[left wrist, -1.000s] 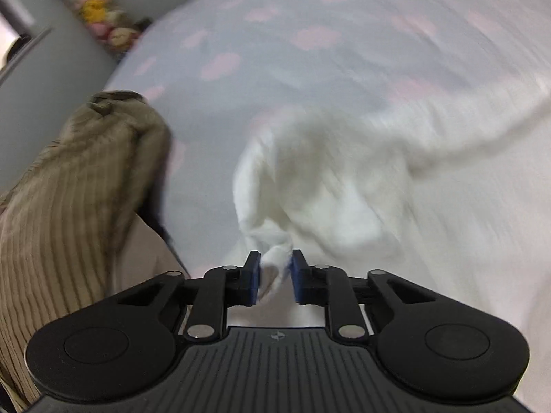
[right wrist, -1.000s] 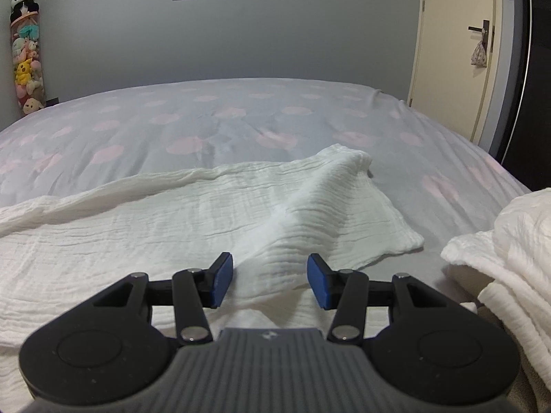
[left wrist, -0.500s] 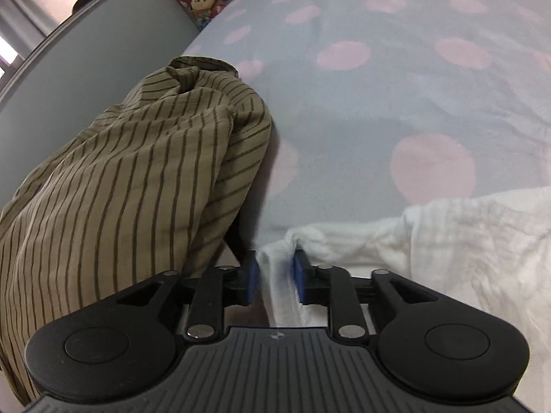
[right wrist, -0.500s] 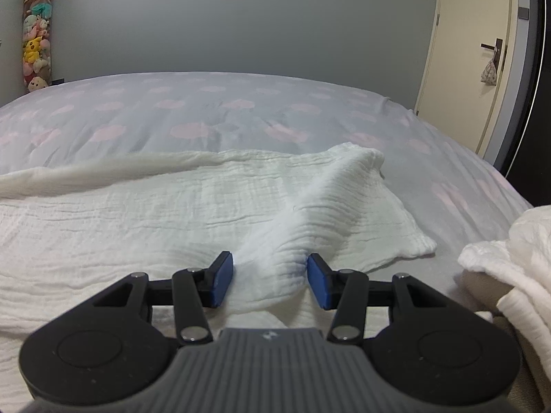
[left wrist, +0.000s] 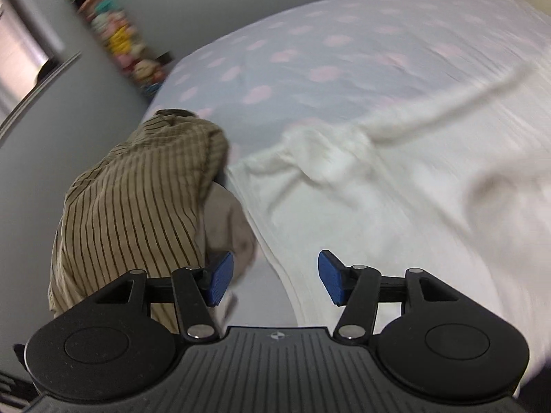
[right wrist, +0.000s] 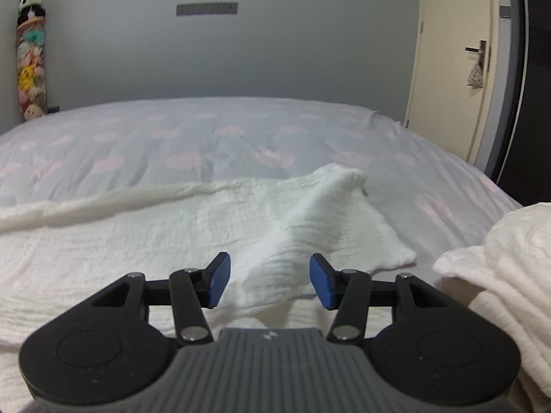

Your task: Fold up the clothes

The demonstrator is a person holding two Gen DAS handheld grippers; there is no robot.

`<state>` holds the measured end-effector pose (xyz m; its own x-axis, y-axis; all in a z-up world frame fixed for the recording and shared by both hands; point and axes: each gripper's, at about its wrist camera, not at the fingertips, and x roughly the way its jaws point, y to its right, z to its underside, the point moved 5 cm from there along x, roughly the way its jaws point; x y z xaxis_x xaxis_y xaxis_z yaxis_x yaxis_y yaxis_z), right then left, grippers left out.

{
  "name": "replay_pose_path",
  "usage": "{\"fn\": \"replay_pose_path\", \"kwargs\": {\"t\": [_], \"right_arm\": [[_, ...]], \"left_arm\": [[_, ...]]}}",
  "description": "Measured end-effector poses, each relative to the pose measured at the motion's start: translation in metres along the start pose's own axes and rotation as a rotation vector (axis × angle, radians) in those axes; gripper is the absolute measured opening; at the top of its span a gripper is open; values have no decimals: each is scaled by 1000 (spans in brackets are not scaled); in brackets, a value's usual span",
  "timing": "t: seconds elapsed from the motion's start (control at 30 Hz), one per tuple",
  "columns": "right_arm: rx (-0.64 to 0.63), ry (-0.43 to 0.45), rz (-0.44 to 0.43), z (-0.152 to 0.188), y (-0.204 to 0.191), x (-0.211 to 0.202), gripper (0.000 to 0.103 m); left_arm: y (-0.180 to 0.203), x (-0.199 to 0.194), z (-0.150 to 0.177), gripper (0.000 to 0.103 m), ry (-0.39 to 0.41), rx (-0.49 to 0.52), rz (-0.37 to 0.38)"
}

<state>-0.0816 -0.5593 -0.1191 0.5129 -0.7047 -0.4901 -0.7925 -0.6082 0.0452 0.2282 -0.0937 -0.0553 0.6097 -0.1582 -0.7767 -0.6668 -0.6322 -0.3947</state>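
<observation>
A white crinkled cloth lies spread on the bed; it also shows in the right wrist view. My left gripper is open and empty above the cloth's near left edge. My right gripper is open, its blue pads either side of a raised ridge of the cloth, not closed on it. A rolled fold of the cloth runs across its far edge.
A brown striped garment is heaped at the bed's left edge. A pile of white cloth sits at the right. The bed sheet is grey with pink dots. A door stands far right; stuffed toys hang far left.
My left gripper let go of the white cloth's corner, opened wide and drew back. The cloth dropped onto the bed. My right gripper stayed open and rose slightly.
</observation>
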Motion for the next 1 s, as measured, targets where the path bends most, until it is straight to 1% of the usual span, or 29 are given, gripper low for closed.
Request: {"fn": "replay_pose_path", "kwargs": {"t": [0.13,0.2,0.27,0.4,0.43,0.47,0.5,0.6,0.67,0.73,0.8,0.87,0.9,0.97,1.0], "right_arm": [[42,36,1,-15,8,-25,57],[61,69,-6,-21,11,-43,61],[76,102,-17,-25,14,-63,63],[93,134,-49,-23,14,-95,63],[96,138,-54,-22,14,-102,63],[99,140,-54,-22,12,-107,63],[101,142,-55,-21,10,-112,63],[104,127,-67,-20,4,-124,63],[103,111,-85,-19,-3,-132,63],[93,107,-117,-16,-12,-140,64],[72,106,-144,-11,-21,-147,67],[38,108,-157,-5,-29,-152,67],[25,107,-158,-3,-31,-153,67],[0,105,-159,2,-37,-155,67],[-8,105,-159,5,-38,-155,67]], "left_arm": [[31,-18,29,53,3,165,57],[49,-24,41,53,-9,224,78],[65,-26,52,53,-22,241,116],[98,-40,73,53,-44,243,249],[107,-44,78,54,-53,247,269],[116,-48,82,57,-63,252,282],[124,-50,85,59,-83,253,285],[141,-47,97,59,-169,236,258],[147,-41,106,59,-222,205,218],[150,-31,113,59,-275,142,167],[149,-23,120,55,-311,59,144],[147,-17,125,41,-322,-19,139],[146,-17,127,36,-317,-39,134],[144,-17,128,22,-295,-67,122],[143,-19,127,18,-279,-74,116]]}}
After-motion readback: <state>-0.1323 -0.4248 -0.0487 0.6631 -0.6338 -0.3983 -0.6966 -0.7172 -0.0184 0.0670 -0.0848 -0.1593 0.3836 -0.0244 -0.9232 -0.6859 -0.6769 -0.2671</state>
